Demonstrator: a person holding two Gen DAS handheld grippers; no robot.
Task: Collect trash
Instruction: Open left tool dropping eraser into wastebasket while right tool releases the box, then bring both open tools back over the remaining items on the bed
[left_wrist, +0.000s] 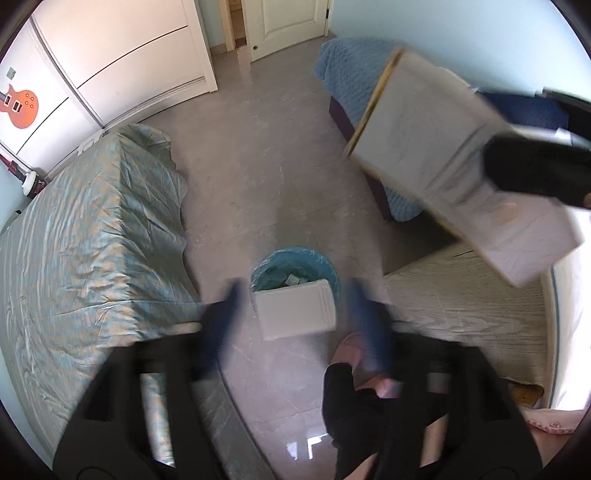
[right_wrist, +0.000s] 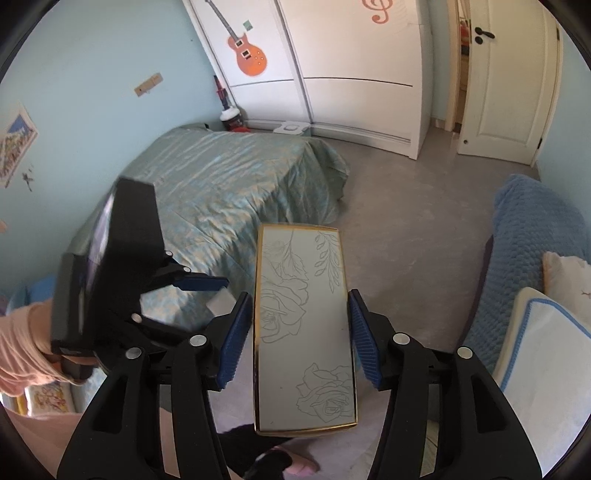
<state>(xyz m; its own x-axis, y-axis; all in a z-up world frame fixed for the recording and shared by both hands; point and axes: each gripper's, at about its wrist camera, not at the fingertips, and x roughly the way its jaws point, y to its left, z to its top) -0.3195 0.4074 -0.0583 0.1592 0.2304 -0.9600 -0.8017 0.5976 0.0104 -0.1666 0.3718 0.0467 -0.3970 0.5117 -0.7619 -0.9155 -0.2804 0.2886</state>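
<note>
Seen from the left wrist, a round bin (left_wrist: 273, 269) with a blue liner stands on the grey floor, right below my left gripper (left_wrist: 295, 291). That gripper is open wide. A flat white packet (left_wrist: 295, 312) hangs loose between its blue fingers (left_wrist: 229, 310), touching neither, over the bin's rim. In the right wrist view a long gold-rimmed box (right_wrist: 303, 325) with rose drawings sits between the pads (right_wrist: 236, 339) of my right gripper (right_wrist: 300, 295). The pads stand just off its sides. The same box (left_wrist: 436, 155) shows blurred at the upper right of the left wrist view.
A bed with a teal cover (left_wrist: 92, 240) lies left of the bin. A blue blanket (left_wrist: 351, 77) covers a seat to the right, and a pale wood surface (left_wrist: 461, 306) is near. A person's foot in black (left_wrist: 347, 398) stands close behind the bin. White wardrobe (right_wrist: 351, 74) and door (right_wrist: 502, 92) are beyond.
</note>
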